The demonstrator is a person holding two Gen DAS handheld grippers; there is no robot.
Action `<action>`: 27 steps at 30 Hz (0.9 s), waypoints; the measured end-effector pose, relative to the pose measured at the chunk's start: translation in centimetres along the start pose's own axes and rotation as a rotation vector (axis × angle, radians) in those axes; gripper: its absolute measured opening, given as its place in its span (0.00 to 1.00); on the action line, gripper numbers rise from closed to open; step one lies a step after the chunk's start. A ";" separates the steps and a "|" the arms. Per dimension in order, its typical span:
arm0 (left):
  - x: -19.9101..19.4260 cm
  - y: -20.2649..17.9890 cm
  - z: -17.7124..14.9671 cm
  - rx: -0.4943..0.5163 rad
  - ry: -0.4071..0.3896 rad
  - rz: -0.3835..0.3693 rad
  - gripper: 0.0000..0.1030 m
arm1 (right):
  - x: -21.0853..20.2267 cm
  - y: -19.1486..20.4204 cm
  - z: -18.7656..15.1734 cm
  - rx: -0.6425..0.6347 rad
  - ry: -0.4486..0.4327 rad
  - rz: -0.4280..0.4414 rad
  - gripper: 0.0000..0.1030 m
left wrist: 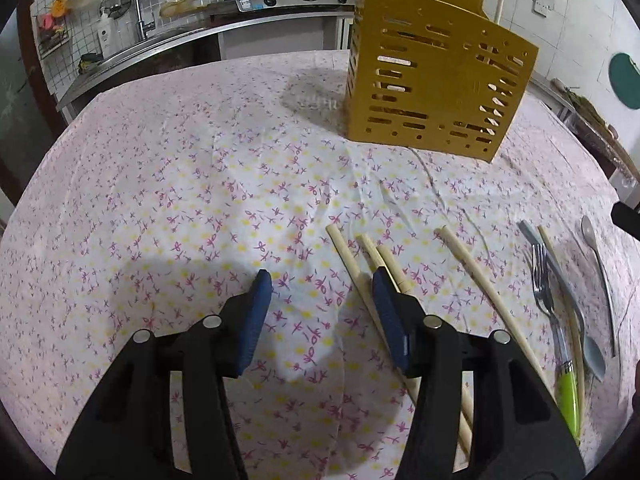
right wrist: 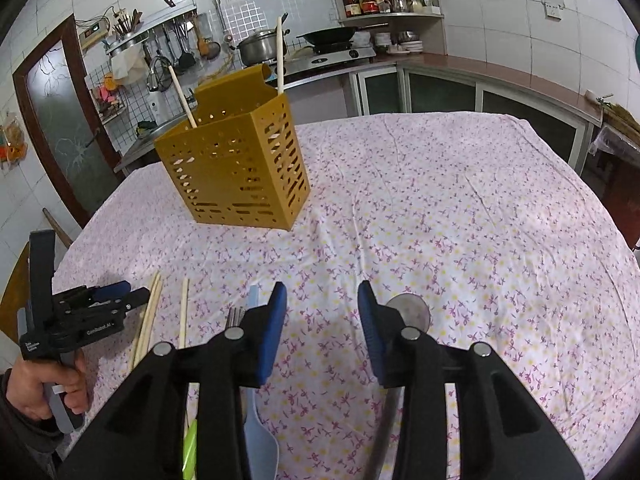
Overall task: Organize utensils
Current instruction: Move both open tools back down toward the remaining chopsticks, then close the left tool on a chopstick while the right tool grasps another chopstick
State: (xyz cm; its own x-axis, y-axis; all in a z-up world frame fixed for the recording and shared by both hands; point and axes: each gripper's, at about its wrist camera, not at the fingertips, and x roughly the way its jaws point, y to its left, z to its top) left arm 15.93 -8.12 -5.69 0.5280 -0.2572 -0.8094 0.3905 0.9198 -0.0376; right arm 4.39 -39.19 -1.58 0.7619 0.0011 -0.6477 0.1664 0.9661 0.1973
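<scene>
Both jaws wide, empty. Two wooden chopsticks point(right wrist: 182, 94) stand in the perforated mustard-yellow plastic holder point(right wrist: 236, 168); several chopsticks point(left wrist: 472, 276), a green-handled fork point(left wrist: 546, 292) and spoons point(left wrist: 596, 264) remain on the floral tablecloth point(left wrist: 180, 200).

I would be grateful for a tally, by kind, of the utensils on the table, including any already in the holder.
Chopsticks: 7 (5 loose on the tablecloth, 2 standing in the gold holder)
Spoons: 2 (1 metal, 1 grey-blue)
Fork: 1 (green handle)
Total: 10
</scene>
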 end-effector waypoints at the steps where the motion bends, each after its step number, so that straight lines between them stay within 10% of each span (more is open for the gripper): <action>1: 0.0 0.1 0.0 -0.002 0.003 -0.003 0.50 | 0.1 0.1 0.1 -0.003 0.002 -0.001 0.37; 15: 2.4 -0.7 2.7 0.031 0.030 0.019 0.54 | 5.6 3.8 -0.2 -0.043 0.157 -0.064 0.37; 27: 2.9 -1.1 3.6 0.020 0.014 -0.052 0.13 | 8.2 5.6 -1.0 -0.086 0.231 -0.121 0.12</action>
State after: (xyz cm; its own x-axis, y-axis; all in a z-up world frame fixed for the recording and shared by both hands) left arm 19.75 -10.96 -5.89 0.4963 -0.3004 -0.8145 0.4321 0.8992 -0.0683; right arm 10.94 -33.50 -6.47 0.5748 -0.0667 -0.8156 0.1864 0.9811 0.0511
